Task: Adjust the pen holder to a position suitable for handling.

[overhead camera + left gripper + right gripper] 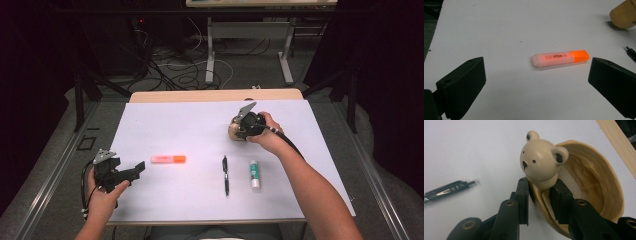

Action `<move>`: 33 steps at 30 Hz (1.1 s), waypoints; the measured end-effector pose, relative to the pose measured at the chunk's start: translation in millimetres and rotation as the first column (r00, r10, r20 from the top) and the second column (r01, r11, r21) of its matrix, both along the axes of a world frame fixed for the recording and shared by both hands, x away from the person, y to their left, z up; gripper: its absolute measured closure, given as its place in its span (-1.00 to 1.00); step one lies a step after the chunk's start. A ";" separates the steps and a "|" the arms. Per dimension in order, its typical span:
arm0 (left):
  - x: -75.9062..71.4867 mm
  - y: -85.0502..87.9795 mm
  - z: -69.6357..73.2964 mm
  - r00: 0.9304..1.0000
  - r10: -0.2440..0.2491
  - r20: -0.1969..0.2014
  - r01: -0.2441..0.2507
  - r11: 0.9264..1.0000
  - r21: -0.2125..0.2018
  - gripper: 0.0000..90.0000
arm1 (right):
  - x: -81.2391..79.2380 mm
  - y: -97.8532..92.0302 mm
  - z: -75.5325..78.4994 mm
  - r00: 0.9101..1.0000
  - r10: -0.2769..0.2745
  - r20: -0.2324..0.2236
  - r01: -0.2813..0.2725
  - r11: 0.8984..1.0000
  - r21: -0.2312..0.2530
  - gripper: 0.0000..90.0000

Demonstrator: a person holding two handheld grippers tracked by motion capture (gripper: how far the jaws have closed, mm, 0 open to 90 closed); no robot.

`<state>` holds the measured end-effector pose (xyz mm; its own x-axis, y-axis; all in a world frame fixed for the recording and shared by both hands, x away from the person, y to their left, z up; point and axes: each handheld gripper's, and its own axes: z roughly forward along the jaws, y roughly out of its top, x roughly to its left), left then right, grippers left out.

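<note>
The right claw [539,200] is clenched on the rim of a tan, bowl-like holder [596,185] with a bear's head [540,162] on its edge; one jaw sits inside the wall and the other outside, just under the head. That looks a sensible place to pinch, since the thickened rim below the head gives the pads something firm to bite on. In the high view the holder [233,131] is beyond the black pen [226,175], toward the far side of the white worktop [190,130]. Whether it rests on the sheet or is lifted just clear of it is hard to tell.

The left claw [536,82] is released, its jaws wide apart and nothing between the pads. It is aimed at the orange highlighter [560,58], which lies flat to the left of the pen, well apart from it, cap end toward the pen. The highlighter lies crosswise to the claw's line of sight, so the jaws would have to turn to close across its narrow body.

A glue stick [255,174] lies just right of the pen, parallel to it. All three loose items look like candidates for going into the holder.
</note>
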<state>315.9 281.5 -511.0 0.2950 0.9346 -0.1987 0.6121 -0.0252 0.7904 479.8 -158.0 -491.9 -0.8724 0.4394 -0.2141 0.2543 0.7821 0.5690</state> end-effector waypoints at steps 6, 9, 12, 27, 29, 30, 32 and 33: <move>0.1 0.1 -0.1 1.000 0.000 -0.001 0.000 1.000 -0.001 -0.97 | -6.4 13.9 1.5 0.999 0.020 -0.026 -0.019 1.000 0.017 0.56; 0.0 -0.1 0.2 1.000 -0.005 -0.005 0.005 1.000 0.001 -0.97 | -9.0 21.2 1.4 0.999 0.032 -0.033 -0.031 0.999 0.020 0.56; 0.1 -0.1 0.4 1.000 -0.007 -0.010 0.007 1.000 0.005 -0.97 | -10.9 29.6 1.0 0.998 0.047 -0.046 -0.046 0.999 0.029 0.56; 0.3 -0.1 -0.2 1.000 -0.003 -0.004 0.003 1.000 -0.001 -0.97 | -25.8 71.6 0.3 0.991 0.088 -0.101 -0.085 0.996 0.035 0.56; 0.2 -0.2 0.0 1.000 -0.003 -0.007 0.003 1.000 0.001 -0.97 | -25.8 72.0 0.3 0.990 0.090 -0.108 -0.086 0.996 0.035 0.56; 0.3 -0.2 -0.1 1.000 -0.004 -0.007 0.004 1.000 0.001 -0.97 | -25.9 72.5 -0.5 0.990 0.088 -0.111 -0.084 0.996 0.037 0.56; 0.3 0.0 0.1 1.000 -0.008 -0.013 0.008 1.000 0.002 -0.97 | -26.1 72.5 -1.3 0.989 0.076 -0.123 -0.073 0.997 0.035 0.56; 0.5 -0.1 -0.1 1.000 -0.007 -0.014 0.007 1.000 0.001 -0.97 | -25.7 72.5 -2.1 0.989 0.074 -0.126 -0.071 0.997 0.031 0.56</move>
<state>316.4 281.4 -511.1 0.2991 0.9327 -0.2016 0.6227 -0.0308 0.7818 454.2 -85.5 -494.0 -0.9215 0.3782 -0.0888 0.2689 0.7859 0.5568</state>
